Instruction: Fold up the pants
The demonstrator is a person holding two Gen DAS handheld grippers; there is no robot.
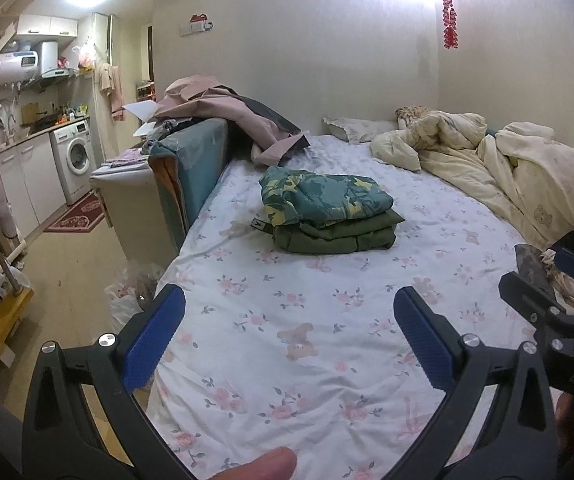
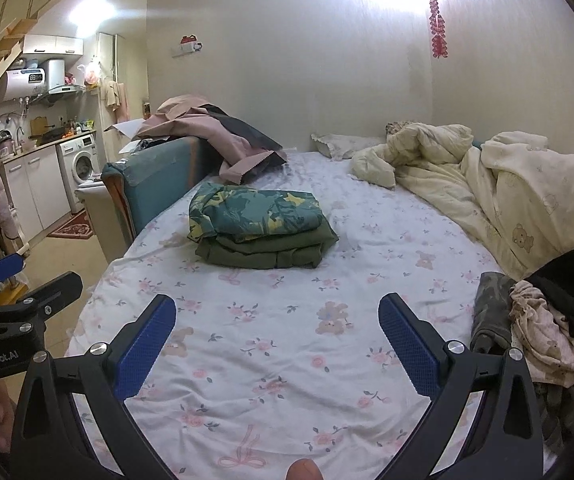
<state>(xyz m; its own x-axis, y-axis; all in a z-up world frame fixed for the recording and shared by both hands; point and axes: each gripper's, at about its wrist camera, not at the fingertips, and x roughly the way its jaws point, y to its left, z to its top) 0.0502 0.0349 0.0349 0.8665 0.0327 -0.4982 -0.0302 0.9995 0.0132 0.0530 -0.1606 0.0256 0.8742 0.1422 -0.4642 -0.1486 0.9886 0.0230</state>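
A stack of folded clothes rests mid-bed: a teal and yellow patterned garment (image 1: pixel 323 196) (image 2: pixel 253 210) on top of olive-green folded pants (image 1: pixel 331 236) (image 2: pixel 267 250). My left gripper (image 1: pixel 289 304) hovers open over the floral sheet, well short of the stack, nothing between its blue pads. My right gripper (image 2: pixel 277 312) is likewise open and empty above the sheet. A heap of unfolded clothes (image 2: pixel 535 320) (image 1: pixel 559 276), dark camouflage, pink print and black fabric, lies at the right, beside the right gripper's right finger. Each gripper shows at the edge of the other's view.
The bed's floral sheet (image 1: pixel 307 340) (image 2: pixel 271 352) is bare between grippers and stack. A cream duvet (image 1: pixel 507 168) (image 2: pixel 507 184) is bunched along the right. Pink clothing (image 1: pixel 227 112) drapes over a teal sofa back (image 1: pixel 191 160) at the left edge. A kitchen with washing machine (image 1: pixel 75 156) lies beyond.
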